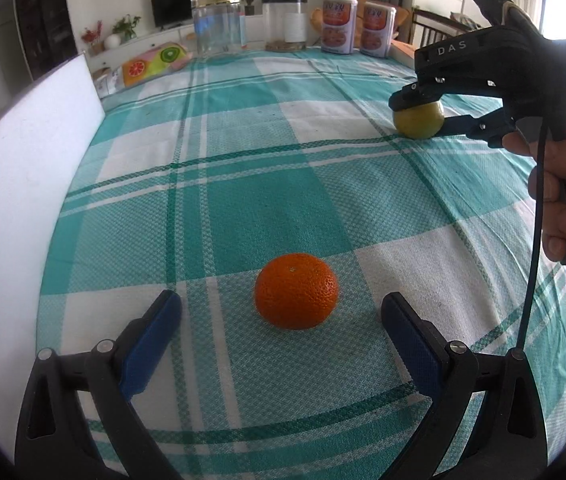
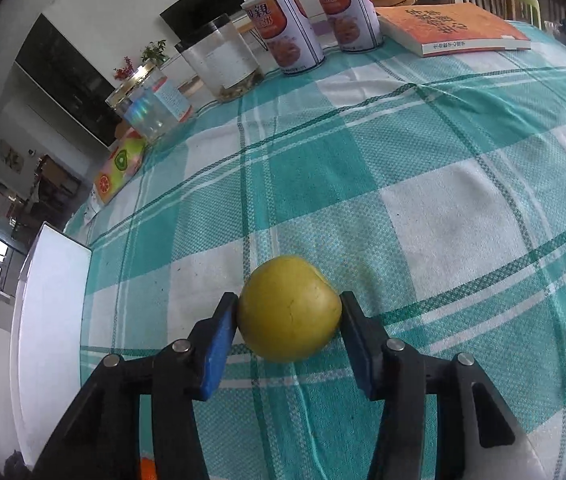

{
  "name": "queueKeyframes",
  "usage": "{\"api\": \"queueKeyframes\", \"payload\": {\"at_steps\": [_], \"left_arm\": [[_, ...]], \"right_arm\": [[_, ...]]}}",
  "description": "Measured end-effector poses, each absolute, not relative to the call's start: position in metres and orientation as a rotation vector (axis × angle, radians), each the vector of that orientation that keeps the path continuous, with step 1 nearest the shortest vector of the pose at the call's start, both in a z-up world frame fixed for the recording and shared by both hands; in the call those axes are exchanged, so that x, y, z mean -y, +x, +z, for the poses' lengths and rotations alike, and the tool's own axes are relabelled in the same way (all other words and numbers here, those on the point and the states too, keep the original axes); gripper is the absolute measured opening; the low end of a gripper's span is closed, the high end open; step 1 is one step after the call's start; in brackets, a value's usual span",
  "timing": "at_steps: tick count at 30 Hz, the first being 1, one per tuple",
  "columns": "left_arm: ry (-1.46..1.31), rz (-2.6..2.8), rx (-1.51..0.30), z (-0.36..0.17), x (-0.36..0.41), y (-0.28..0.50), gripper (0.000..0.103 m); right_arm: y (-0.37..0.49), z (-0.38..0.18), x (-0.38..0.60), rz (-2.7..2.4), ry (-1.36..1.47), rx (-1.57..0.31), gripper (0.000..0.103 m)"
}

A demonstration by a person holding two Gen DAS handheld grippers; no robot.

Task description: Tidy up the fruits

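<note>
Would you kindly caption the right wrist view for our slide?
Right hand-held gripper shut on a yellow-green fruit resting on the checked tablecloth.

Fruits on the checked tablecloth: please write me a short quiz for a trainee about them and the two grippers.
1. True or false: the left gripper is shut on the orange.
2. Which fruit does the right gripper hold? A) orange B) yellow-green fruit C) none
3. Fill in: the two printed cans stand beside an orange ___.

Key
1. False: it is open, and the orange lies on the tablecloth between its fingers, untouched.
2. B
3. book
</note>
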State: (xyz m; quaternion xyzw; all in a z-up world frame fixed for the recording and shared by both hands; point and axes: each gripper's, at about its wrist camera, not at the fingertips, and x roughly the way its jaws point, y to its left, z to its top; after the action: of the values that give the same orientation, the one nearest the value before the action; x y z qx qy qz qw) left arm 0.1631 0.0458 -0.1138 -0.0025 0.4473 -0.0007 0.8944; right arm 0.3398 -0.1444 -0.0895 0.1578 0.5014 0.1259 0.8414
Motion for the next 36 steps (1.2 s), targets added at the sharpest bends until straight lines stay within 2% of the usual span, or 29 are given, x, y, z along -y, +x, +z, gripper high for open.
{"api": "queueKeyframes", "payload": {"at_steps": [11,12,13,17,19,23,27,32,36], "left_arm": [[-0.138,-0.175,-0.951,-0.104,-0.066,0.158,0.097],[-0.137,-0.178,-0.948,-0.103,-0.065,0.157,0.093],[-0.125,-0.178,-0.949,-0.103,-0.063,0.158,0.082],[-0.058,-0.143,-0.958,-0.103,-0.052,0.164,0.067],[-0.063,-0.132,-0.956,-0.102,-0.051,0.167,0.034],[-0.204,-0.143,-1.0,-0.088,-0.064,0.154,0.033],[-0.377,-0.296,-1.018,-0.041,-0.079,0.098,0.033],[-0.453,-0.247,-0.92,0.021,-0.149,0.04,0.033],[-0.428,0.048,-0.856,0.031,-0.236,0.025,0.034]], "right_arm": [[0.191,-0.082,0.192,0.312,0.313,-0.942,0.051],[0.18,-0.085,0.196,0.301,0.325,-0.933,0.051],[0.172,-0.089,0.199,0.291,0.337,-0.925,0.051],[0.154,-0.098,0.205,0.288,0.369,-0.902,0.051],[0.154,-0.095,0.205,0.289,0.364,-0.894,0.051],[0.153,-0.096,0.199,0.303,0.354,-0.909,0.051],[0.156,-0.083,0.158,0.425,0.371,-0.964,0.051],[0.152,-0.018,0.037,0.717,0.22,-0.923,0.051],[0.142,0.031,-0.072,0.933,0.064,-0.885,0.051]]}}
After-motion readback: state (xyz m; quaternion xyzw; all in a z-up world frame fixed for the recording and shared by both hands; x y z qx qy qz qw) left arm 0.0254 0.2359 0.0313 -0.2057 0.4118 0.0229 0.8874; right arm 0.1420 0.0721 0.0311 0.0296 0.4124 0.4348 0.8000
